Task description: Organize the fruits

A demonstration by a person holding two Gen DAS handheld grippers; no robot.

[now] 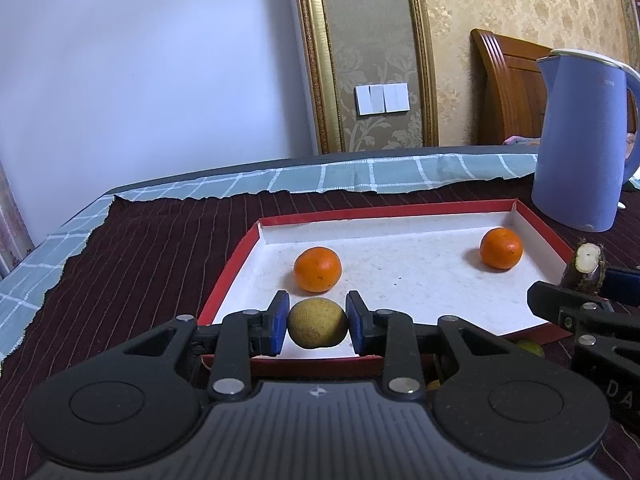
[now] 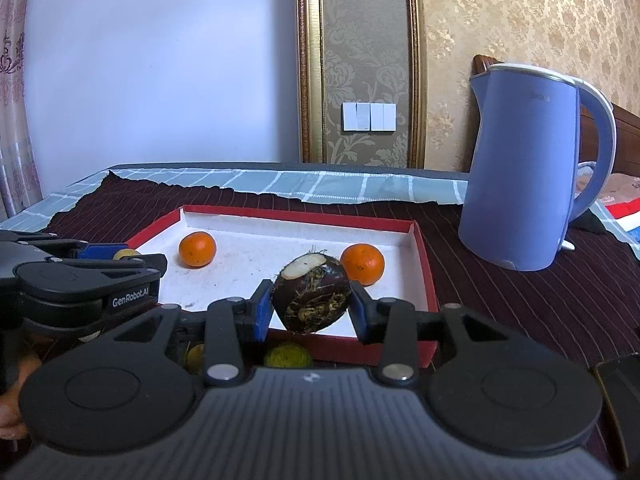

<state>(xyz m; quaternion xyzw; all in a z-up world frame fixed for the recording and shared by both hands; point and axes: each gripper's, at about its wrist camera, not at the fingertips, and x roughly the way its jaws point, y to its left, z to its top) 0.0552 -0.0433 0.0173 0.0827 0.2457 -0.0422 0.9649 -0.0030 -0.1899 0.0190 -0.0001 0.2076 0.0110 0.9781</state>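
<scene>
Two oranges [image 1: 317,269] [image 1: 501,248] lie in the tray [image 1: 400,212] (well apart); kettle [image 1: 580,140] behind its right corner.

Two oranges [image 1: 317,269] [image 1: 501,248] in tray [image 1: 400,216]

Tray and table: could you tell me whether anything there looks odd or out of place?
Yes: an electric kettle stands beside the fruit tray, and the dark tablecloth's far edge is ragged, as if torn.
</scene>
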